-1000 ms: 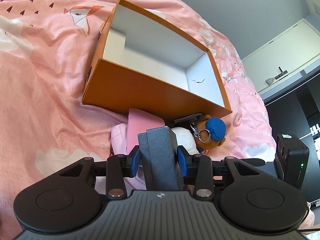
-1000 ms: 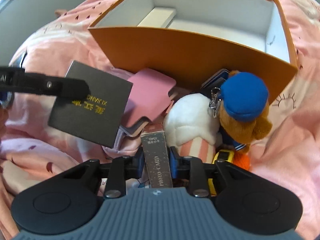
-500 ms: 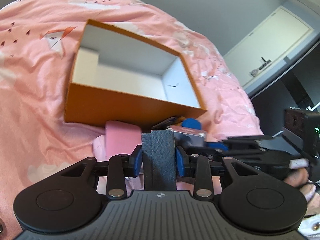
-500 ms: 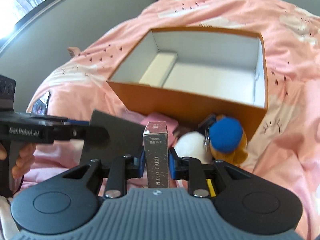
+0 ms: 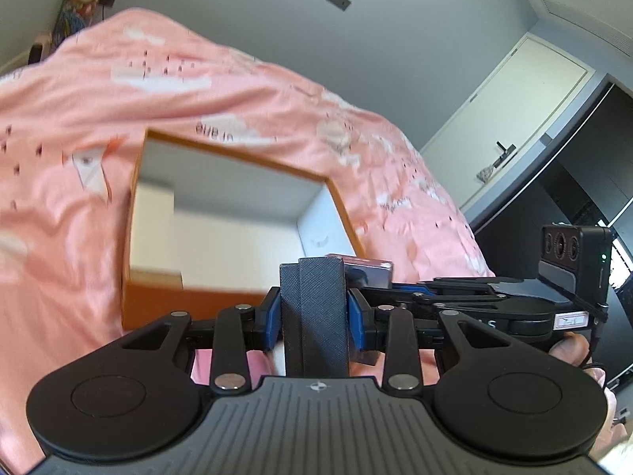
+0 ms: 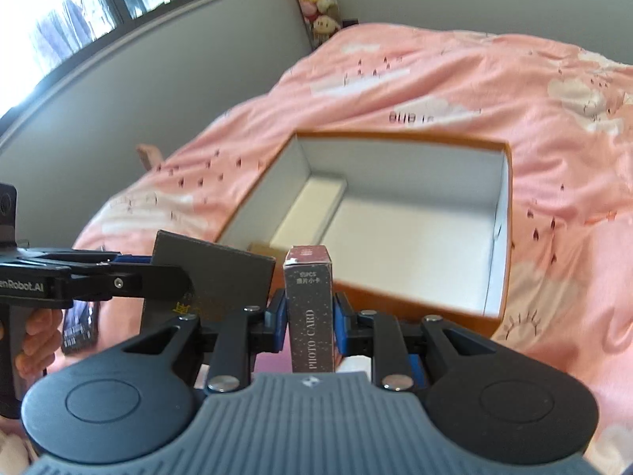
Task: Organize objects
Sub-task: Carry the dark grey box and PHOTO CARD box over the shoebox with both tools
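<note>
An open orange box with a white inside lies on the pink bed; it also shows in the right wrist view. My left gripper is shut on a flat dark grey box, held just before the orange box's near wall. In the right wrist view this dark box shows at the left, in the left gripper. My right gripper is shut on a small maroon "PHOTO CARD" box, raised near the orange box's front edge. The card box's end shows beside the dark box.
A pink printed duvet covers the bed. A white insert lies inside the orange box at its left. Plush toys stand by the far wall. A door and dark cabinet are to the right.
Both grippers rose and moved toward the orange box with their loads. The pile of pink items and plush toys dropped out of sight below them.
</note>
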